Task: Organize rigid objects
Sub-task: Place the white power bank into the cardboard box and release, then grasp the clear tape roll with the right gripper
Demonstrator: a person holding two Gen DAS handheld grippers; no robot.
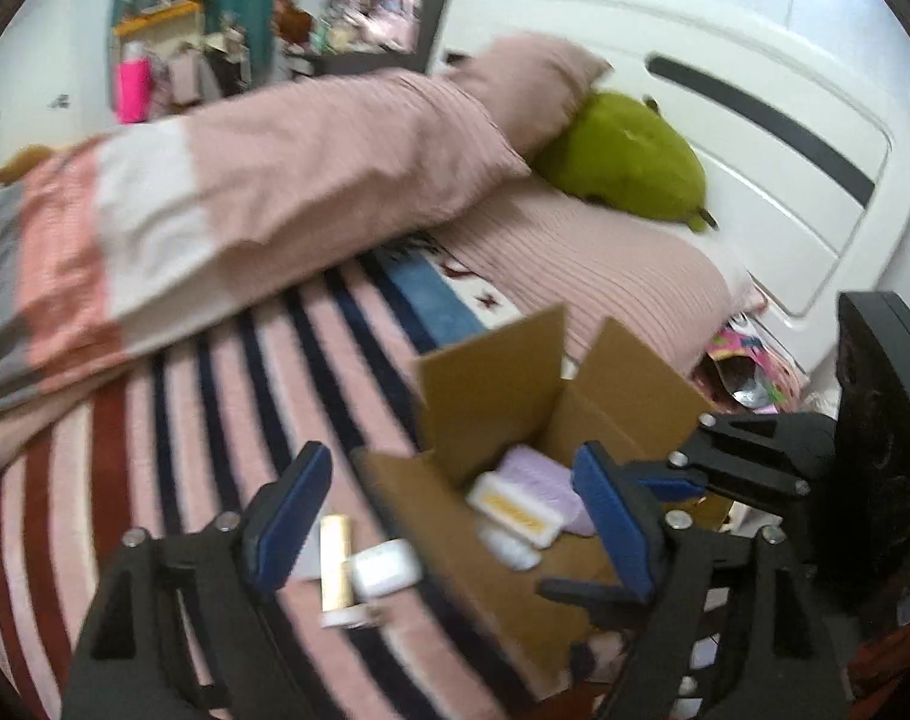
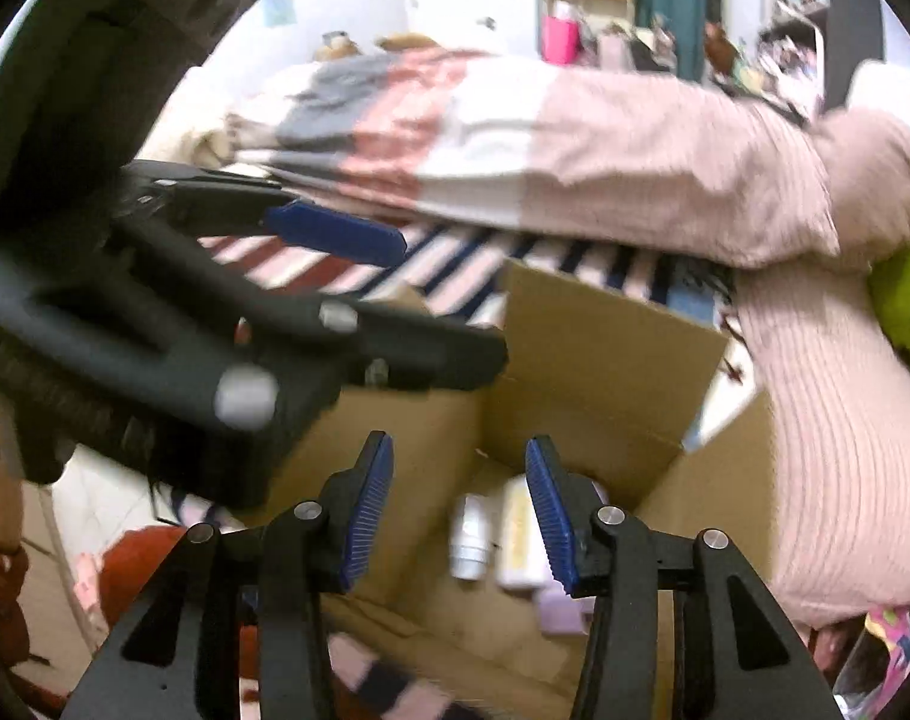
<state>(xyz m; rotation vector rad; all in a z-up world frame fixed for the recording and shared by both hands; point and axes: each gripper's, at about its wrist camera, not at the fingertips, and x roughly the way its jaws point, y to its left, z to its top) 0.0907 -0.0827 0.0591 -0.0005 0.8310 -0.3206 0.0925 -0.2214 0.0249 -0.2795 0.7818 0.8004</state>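
An open cardboard box (image 1: 491, 384) sits on a bed with a striped blanket (image 1: 227, 396), its flaps standing up. Inside it lie a white case with a yellow label (image 1: 515, 509), a lilac item (image 1: 545, 474) and a small white bottle (image 2: 470, 540), close together on the box floor. Outside, just left of the box on the blanket, a gold tube (image 1: 337, 564) lies touching a white block (image 1: 388, 567). The left gripper (image 1: 449, 525) hangs over the near left flap with its fingers wide and nothing between them. The right gripper (image 2: 464, 516) points down into the box, its fingers (image 2: 368, 516) parted moderately and empty, the bottle and case showing in the gap beyond. Far across the bed lie a pink duvet (image 1: 311, 150), a pillow (image 1: 587, 264) and a green plush (image 1: 629, 156) against the white headboard (image 1: 785, 138).
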